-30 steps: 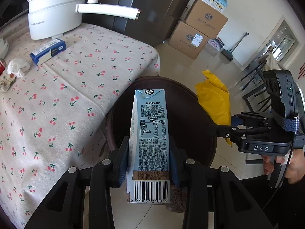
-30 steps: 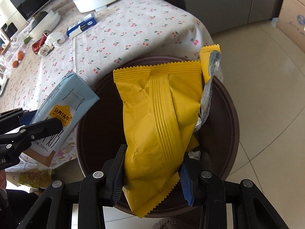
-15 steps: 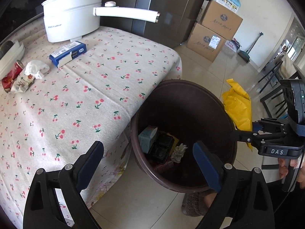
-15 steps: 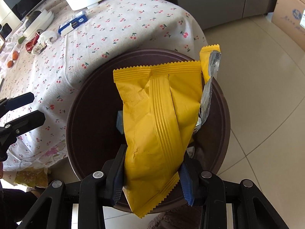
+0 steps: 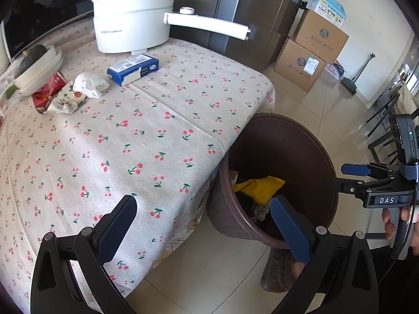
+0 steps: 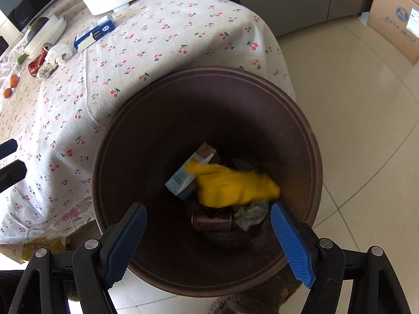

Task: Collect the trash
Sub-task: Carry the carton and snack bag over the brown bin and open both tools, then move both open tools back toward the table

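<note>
The right gripper [image 6: 207,238] hangs over the brown bin [image 6: 313,157], its jaws spreading with nothing between them. Straight ahead of its tips, down in the bin, a yellow wrapper [image 6: 233,185] lies across a pale blue milk carton [image 6: 183,178], with a red can [image 6: 212,221] nearer the pads. The left gripper [image 5: 201,225] also has its jaws widening and empty, over the corner of the cherry-print table [image 5: 146,136]. Far ahead to its left lie a blue box [image 5: 133,69], a crumpled tissue [image 5: 89,85] and a red wrapper [image 5: 48,90].
</note>
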The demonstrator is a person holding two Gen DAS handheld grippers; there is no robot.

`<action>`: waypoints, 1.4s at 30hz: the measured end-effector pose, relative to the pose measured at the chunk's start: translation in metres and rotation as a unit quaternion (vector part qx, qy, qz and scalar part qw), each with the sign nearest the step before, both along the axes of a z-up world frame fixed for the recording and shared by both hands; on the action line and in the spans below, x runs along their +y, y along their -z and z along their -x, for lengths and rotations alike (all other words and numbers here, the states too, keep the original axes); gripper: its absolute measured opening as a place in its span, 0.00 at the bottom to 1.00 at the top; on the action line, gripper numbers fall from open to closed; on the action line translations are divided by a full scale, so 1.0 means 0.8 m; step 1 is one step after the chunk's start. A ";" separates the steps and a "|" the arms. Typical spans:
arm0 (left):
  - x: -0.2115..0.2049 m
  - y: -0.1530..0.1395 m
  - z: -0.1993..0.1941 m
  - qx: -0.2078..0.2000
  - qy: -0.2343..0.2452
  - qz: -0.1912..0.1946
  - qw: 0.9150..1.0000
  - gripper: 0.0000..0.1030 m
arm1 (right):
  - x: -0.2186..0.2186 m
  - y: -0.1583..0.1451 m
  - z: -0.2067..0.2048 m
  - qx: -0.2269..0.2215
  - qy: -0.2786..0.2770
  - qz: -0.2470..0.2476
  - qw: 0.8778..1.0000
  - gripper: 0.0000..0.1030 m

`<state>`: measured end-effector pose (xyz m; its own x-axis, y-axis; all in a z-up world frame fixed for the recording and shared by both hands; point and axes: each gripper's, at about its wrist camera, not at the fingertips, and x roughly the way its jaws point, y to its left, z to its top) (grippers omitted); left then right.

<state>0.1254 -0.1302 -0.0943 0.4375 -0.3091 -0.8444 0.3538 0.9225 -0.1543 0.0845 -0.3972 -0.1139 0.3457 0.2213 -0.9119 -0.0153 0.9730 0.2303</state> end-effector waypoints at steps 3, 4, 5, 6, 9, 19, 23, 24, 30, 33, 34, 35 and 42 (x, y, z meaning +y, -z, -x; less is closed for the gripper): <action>0.019 -0.004 0.002 0.001 -0.013 0.001 1.000 1.00 | 0.010 -0.001 -0.004 0.002 -0.004 0.001 1.000 0.80; 0.026 -0.006 0.003 0.002 -0.017 0.001 1.000 1.00 | 0.015 -0.002 -0.005 0.002 -0.009 0.004 1.000 0.80; 0.033 -0.008 0.003 0.002 -0.021 0.001 1.000 1.00 | 0.021 -0.003 -0.007 0.001 -0.015 0.006 1.000 0.80; 0.039 -0.010 0.004 0.001 -0.026 0.001 1.000 1.00 | 0.026 -0.005 -0.008 -0.001 -0.019 0.008 1.000 0.80; 0.059 -0.015 0.007 -0.001 -0.039 0.001 0.999 1.00 | 0.040 -0.011 -0.014 -0.006 -0.027 0.010 1.000 0.80; 0.127 -0.034 0.006 -0.011 -0.091 -0.010 0.996 1.00 | 0.111 -0.040 -0.041 -0.030 -0.064 0.010 0.997 0.81; 0.158 -0.043 0.002 -0.020 -0.114 -0.019 0.993 1.00 | 0.139 -0.048 -0.054 -0.037 -0.080 0.021 0.996 0.82; 0.166 -0.044 0.001 -0.020 -0.120 -0.019 0.992 1.00 | 0.144 -0.050 -0.057 -0.039 -0.082 0.022 0.996 0.82; 0.205 -0.044 -0.007 -0.017 -0.144 -0.044 0.989 1.00 | 0.175 -0.055 -0.082 -0.043 -0.090 0.026 0.995 0.82; 0.227 -0.043 -0.016 -0.016 -0.161 -0.050 0.986 1.00 | 0.190 -0.056 -0.099 -0.045 -0.090 0.027 0.995 0.82; 0.235 -0.043 -0.020 -0.015 -0.167 -0.047 0.985 1.00 | 0.194 -0.056 -0.105 -0.045 -0.089 0.027 0.995 0.82; 0.243 -0.042 -0.024 -0.014 -0.175 -0.048 0.983 1.00 | 0.200 -0.056 -0.114 -0.043 -0.089 0.027 0.995 0.83; 0.284 -0.045 -0.052 -0.016 -0.223 -0.022 0.975 1.00 | 0.230 -0.062 -0.192 -0.038 -0.078 0.030 0.996 0.83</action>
<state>0.1668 0.0969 -0.0587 0.5458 -0.0461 -0.8367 -0.0793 0.9912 -0.1063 0.2381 -0.2132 -0.0643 0.3801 0.2238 -0.8974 -0.1818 0.9694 0.1648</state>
